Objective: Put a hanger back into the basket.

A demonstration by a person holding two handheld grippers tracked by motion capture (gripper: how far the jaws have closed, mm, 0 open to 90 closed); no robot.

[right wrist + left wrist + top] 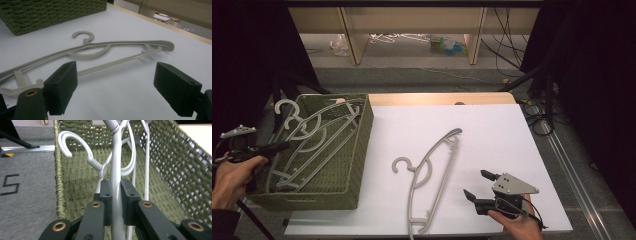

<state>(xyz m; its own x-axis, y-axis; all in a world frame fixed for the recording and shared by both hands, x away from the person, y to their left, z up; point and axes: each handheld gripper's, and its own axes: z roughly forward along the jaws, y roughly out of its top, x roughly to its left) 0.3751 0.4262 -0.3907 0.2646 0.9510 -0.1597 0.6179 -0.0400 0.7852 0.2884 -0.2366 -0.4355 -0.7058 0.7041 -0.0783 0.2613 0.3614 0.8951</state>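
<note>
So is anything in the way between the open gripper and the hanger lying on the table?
Nothing visible: only bare white table lies between the right hand-held gripper and the grey hanger. Its jaws are open.

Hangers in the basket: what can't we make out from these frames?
- Hangers in the basket: their count; they overlap in the high view.
- Held hanger: its lower end is hidden by the left tongs in the left gripper view.
- Hanger on the table: its near end is cut off by the high view's bottom edge.
</note>
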